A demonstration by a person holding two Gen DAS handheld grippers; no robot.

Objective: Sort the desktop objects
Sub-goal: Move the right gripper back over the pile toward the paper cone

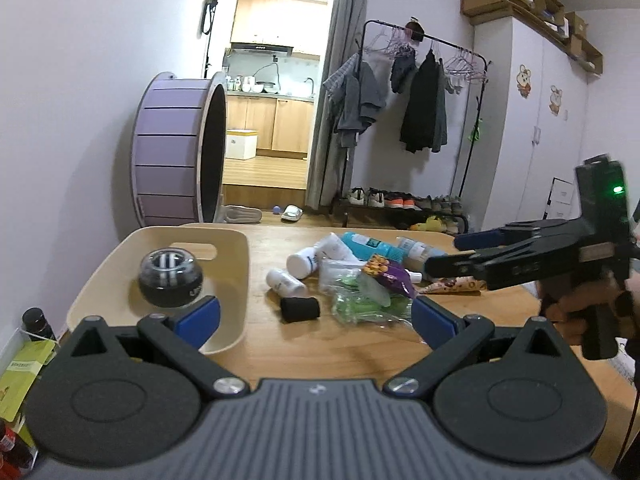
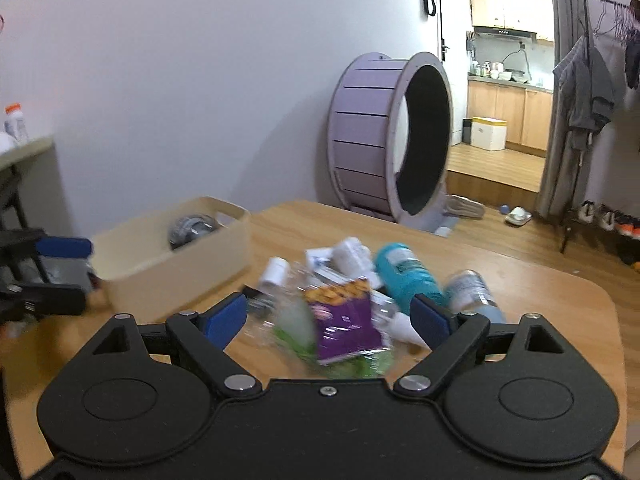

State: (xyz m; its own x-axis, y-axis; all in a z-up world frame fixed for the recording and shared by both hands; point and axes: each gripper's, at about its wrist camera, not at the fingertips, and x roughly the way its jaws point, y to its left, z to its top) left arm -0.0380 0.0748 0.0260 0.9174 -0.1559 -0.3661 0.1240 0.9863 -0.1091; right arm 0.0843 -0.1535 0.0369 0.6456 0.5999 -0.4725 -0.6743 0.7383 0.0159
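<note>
A cream bin (image 1: pixel 228 332) (image 2: pixel 168 264) on the wooden table's left holds a dark gyro ball (image 1: pixel 171 278) (image 2: pixel 194 229). A pile lies mid-table: white bottles (image 1: pixel 306 261), a teal bottle (image 1: pixel 370 246) (image 2: pixel 406 274), a purple snack packet (image 1: pixel 390 274) (image 2: pixel 344 320), green clear bags (image 1: pixel 360 304) and a black foam cylinder (image 1: pixel 300 309). My left gripper (image 1: pixel 316 318) is open, empty, between bin and pile. My right gripper (image 2: pixel 328 316) is open over the purple packet; in the left wrist view the right gripper (image 1: pixel 448 254) reaches in from the right, held by a hand (image 1: pixel 576 312).
A patterned cone wrapper (image 1: pixel 450 286) lies at the pile's right. A dark bottle (image 1: pixel 38 322) and green box (image 1: pixel 24 368) stand off the table's left edge. Behind the table are a purple cat wheel (image 1: pixel 176 148), a clothes rack (image 1: pixel 420 100) and shoes.
</note>
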